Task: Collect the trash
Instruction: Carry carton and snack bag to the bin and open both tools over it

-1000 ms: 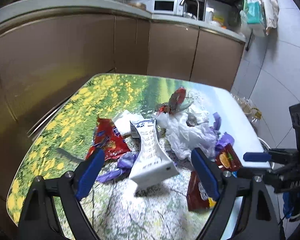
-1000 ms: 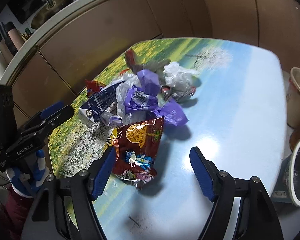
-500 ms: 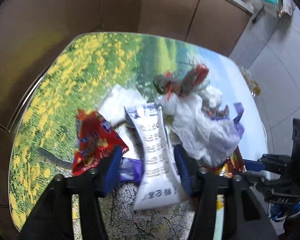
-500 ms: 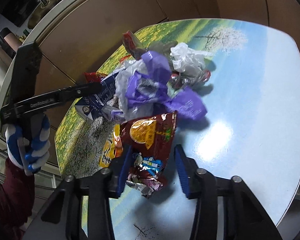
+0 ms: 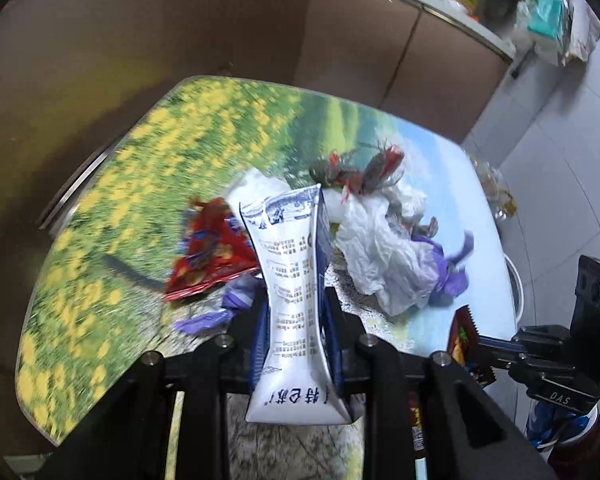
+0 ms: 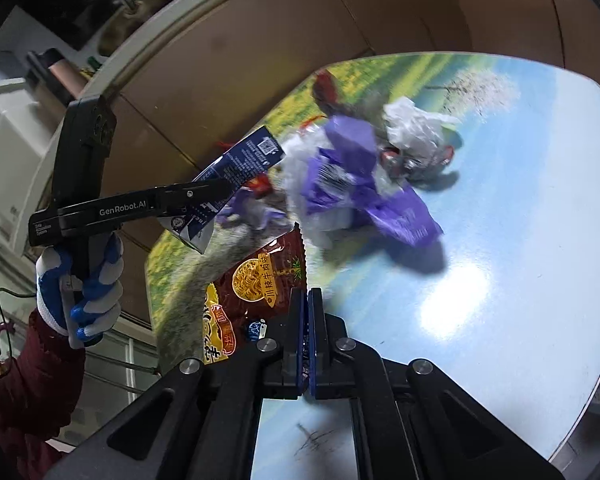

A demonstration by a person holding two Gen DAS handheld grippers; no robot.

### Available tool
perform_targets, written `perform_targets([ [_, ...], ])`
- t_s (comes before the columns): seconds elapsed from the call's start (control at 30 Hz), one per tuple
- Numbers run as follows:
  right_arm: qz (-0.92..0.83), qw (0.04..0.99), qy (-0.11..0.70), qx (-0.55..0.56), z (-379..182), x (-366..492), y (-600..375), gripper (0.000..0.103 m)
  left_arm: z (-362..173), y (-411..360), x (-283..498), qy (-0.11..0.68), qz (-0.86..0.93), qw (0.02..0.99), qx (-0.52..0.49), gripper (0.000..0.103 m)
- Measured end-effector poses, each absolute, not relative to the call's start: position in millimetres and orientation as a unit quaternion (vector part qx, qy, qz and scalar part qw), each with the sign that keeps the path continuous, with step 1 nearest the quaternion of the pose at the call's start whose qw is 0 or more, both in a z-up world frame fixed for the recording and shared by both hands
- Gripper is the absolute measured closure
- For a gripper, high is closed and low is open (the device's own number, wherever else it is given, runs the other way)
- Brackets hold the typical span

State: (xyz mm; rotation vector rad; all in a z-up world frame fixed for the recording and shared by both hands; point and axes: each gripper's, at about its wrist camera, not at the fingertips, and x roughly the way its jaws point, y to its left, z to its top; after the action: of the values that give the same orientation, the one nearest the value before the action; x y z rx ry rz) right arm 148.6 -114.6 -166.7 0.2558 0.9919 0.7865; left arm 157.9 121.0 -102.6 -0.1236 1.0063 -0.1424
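My left gripper (image 5: 296, 312) is shut on a squashed white and blue milk carton (image 5: 292, 280) and holds it above the table; the carton also shows in the right wrist view (image 6: 236, 172). My right gripper (image 6: 305, 312) is shut on the edge of a dark red noodle packet (image 6: 260, 284), lifted off the table; the packet shows at the right of the left wrist view (image 5: 466, 340). A heap of trash stays on the table: a white plastic bag (image 5: 384, 256), purple wrappers (image 6: 348, 184) and a red snack packet (image 5: 208, 252).
The table (image 6: 520, 240) carries a printed meadow and sky picture. Brown kitchen cabinets (image 5: 180, 40) stand behind it. A white round bin rim (image 5: 516, 288) shows past the table's right edge. Tiled floor lies on the right.
Both grippers went from wide open to shut. The left closed on the milk carton and lifted it. The right closed on the noodle packet and raised it.
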Motion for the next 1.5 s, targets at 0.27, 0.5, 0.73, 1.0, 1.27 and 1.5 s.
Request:
perform_targets([
  [0.27, 0.349, 0.836, 0.392, 0.160, -131.7, 129.2, -168.2, 0.102, -46.3, 66.1, 142.3, 0.431, -0.116, 0.894, -0.033, 0.079],
  [0.5, 0.159, 0.904, 0.348, 0.191, -129.0, 114.2, -308.7, 0.102, -45.5, -82.6, 177.7, 0.423, -0.243, 0.873, 0.012, 0.079],
  [0.73, -0.071, 0.920, 0.346, 0.170, -153.6, 112.2, -438.6, 0.102, -93.4, -268.3, 219.1, 0.446, -0.359, 0.818, 0.057, 0.079],
  [1.0, -0.196, 0.888, 0.387, 0.156, -221.3, 151.0, -521.4, 0.100, -162.3, -392.4, 258.3, 0.490, -0.397, 0.774, 0.059, 0.077],
  [1.27, -0.218, 0.875, 0.404, 0.155, -258.9, 171.1, -547.4, 0.076, -201.2, -429.6, 271.4, 0.523, -0.407, 0.749, 0.018, 0.055],
  [1.5, -0.205, 0.889, 0.374, 0.165, -229.1, 144.7, -538.3, 0.075, -149.1, -374.0, 243.2, 0.446, -0.394, 0.803, 0.004, 0.055],
])
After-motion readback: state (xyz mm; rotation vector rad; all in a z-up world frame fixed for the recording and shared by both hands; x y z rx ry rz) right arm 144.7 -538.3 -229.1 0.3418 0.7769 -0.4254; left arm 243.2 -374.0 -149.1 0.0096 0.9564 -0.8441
